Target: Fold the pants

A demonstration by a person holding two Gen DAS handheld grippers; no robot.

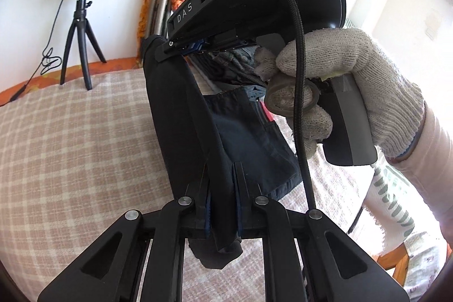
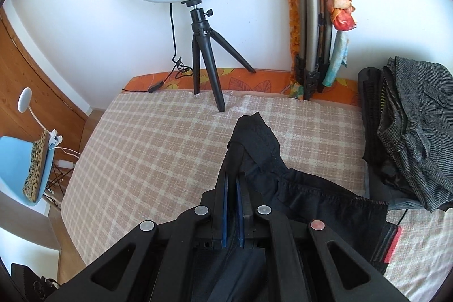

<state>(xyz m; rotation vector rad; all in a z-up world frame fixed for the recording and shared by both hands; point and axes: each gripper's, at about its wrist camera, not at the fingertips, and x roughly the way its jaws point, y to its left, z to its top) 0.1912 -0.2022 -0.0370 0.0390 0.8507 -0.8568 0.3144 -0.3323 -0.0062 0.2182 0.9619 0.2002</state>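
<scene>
The left gripper sits nearest the lens; its jaws are closed on a fold of the black pants, with a loose corner of cloth hanging below the fingers. The right gripper likewise has its jaws clamped narrow on the same garment, cloth visible between the blue pads; in the left view its head appears above, pinching the upper end of the fabric, held by a gloved hand.

The pants are lifted clear of the checked bedcover between the two grips; the waistband and a red label trail to the right in the right view, toward a stack of grey clothes at the bed's edge.

Probable faults from this state: the fabric is bunched, not flat, so lowering it as held would likely set a crooked crease; the grips are shallow, so a sharp pull may slip the cloth out; the trailing end could drag against the stack; the ring light tripod stands near on the bed, and a wide swing could tip it.
</scene>
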